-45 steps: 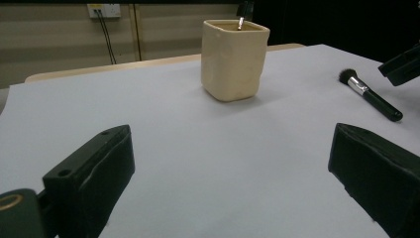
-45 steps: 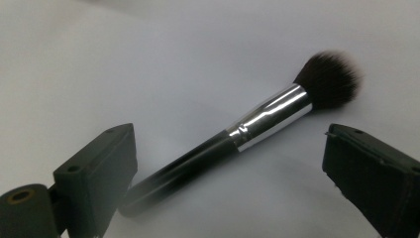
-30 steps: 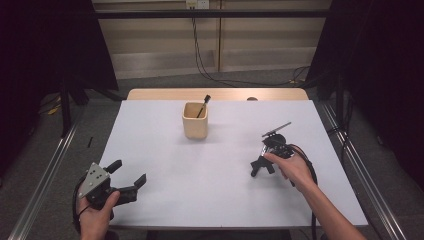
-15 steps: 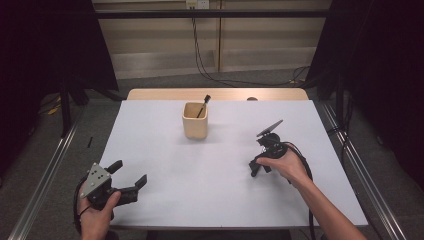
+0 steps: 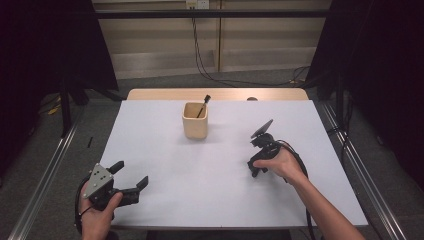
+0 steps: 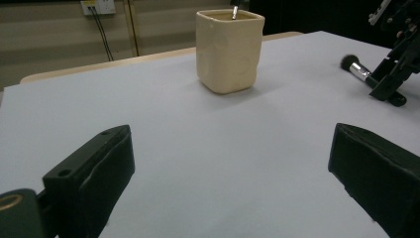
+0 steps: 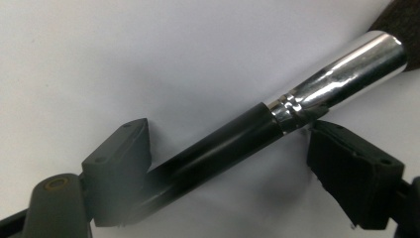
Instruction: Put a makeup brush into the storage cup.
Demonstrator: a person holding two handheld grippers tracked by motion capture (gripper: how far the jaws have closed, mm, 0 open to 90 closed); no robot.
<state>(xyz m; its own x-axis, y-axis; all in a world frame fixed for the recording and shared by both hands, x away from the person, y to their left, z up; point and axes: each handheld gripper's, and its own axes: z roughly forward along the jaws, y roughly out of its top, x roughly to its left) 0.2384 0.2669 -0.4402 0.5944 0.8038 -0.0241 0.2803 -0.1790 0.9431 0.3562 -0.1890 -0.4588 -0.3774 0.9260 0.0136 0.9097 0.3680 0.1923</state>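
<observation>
A makeup brush (image 7: 277,119) with a black handle and silver ferrule lies on the white table sheet (image 5: 165,150). It runs slantwise between the jaws of my right gripper (image 7: 228,129), which have just been closing around it and stand open. From the left gripper view the brush (image 6: 355,68) rests beside the right gripper (image 6: 389,91). From above, the right gripper (image 5: 254,166) points down at the table right of centre. My left gripper (image 5: 131,174) rests open and empty at the front left (image 6: 230,134). A cream cup (image 5: 195,121) (image 6: 229,49) holds another brush (image 5: 203,104).
The wooden table edge (image 5: 215,94) shows behind the white sheet. Metal rails (image 5: 45,170) run along the floor on both sides. Cables (image 5: 200,50) hang on the wall behind. Bare sheet lies between the two grippers.
The right gripper has tipped further over and shifted slightly left over the brush. The left gripper and the cup have stayed put.
</observation>
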